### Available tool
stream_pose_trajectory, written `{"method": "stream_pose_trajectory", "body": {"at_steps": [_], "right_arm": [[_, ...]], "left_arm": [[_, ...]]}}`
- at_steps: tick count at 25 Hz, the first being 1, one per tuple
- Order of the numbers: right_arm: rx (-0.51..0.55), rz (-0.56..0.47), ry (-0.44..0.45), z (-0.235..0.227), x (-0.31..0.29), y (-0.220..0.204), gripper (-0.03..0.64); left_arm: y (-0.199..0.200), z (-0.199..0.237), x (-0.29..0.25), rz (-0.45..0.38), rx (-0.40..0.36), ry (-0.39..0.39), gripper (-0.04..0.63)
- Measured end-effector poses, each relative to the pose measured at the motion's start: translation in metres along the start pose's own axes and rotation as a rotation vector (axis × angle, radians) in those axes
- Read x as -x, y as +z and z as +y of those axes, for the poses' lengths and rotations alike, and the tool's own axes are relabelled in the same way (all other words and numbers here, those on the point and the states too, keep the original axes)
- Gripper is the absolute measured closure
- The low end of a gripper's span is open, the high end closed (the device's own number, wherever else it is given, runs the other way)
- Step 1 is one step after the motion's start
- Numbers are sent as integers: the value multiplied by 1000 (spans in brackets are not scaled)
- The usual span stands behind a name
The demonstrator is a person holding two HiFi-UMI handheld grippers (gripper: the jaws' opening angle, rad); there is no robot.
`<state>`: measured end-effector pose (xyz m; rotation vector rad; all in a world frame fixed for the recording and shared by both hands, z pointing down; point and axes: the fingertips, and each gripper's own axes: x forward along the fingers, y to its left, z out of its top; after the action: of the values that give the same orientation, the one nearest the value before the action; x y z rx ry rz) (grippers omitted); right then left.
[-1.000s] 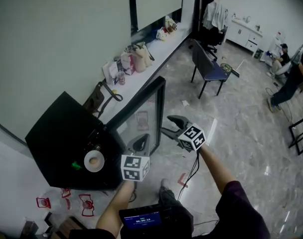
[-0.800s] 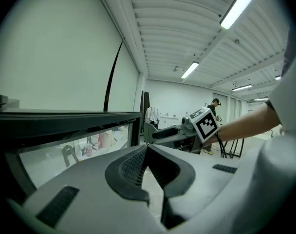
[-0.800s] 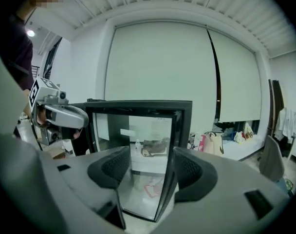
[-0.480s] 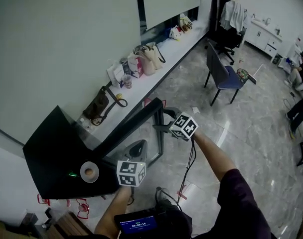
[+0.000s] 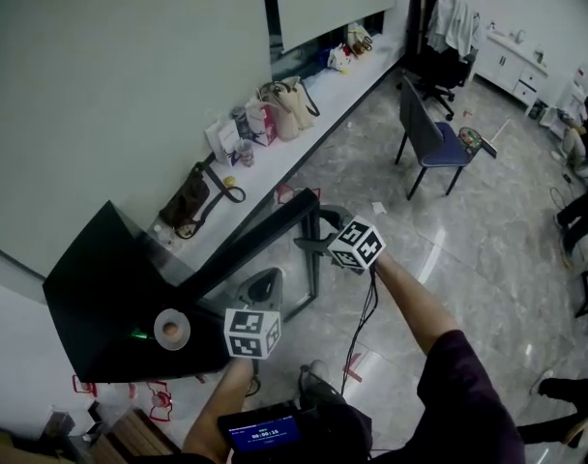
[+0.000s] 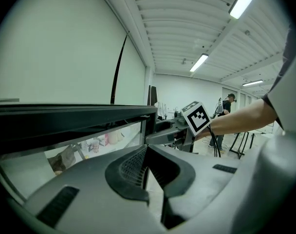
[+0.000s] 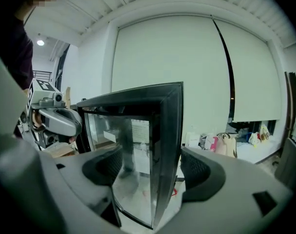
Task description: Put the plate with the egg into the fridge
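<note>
We had the right gripper (image 7: 150, 172) gaping astride the door (image 7: 166, 140) edge, the left gripper (image 6: 145, 162) shut, empty. Left of it, atop the fridge (image 5: 101, 298), sat the plate (image 5: 163, 336) with the egg (image 5: 178, 331): light, slick, breakable. We'd pinch its rim, level.

The person wears a dark purple short sleeve (image 5: 468, 394) on the right arm. The left tool (image 5: 267, 278) and the right tool (image 5: 315, 232) are both smooth grey plastic with round shapes. Each one has a white cube with black square marks on it: the left cube (image 5: 251, 332) and the right cube (image 5: 357, 245). A thin black cable (image 5: 367, 317) runs down from the right tool. The inner pads (image 6: 131, 165) of the left tool are dark with a fine grid pattern. A small black screen (image 5: 265, 430) with a blue glow sits at the person's front.
</note>
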<state>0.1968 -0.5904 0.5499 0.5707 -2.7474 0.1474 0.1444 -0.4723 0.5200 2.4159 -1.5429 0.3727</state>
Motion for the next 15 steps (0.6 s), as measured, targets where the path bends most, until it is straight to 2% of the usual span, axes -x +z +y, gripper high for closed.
{"method": "stream_pose_trajectory", "body": {"at_steps": [7,11,15], "right_arm": [[-45,11,-152,36,60,-18,258],[-98,17,-264,73,102,-34,258],[-105,31,-363,116,138,-44,259]], "left_arm": [[-10,-29,39,-11,-28,-88,586],[-23,-49,78,-18,-44,-155,586],[-41,-63,120,-18,-52,-212,586]]}}
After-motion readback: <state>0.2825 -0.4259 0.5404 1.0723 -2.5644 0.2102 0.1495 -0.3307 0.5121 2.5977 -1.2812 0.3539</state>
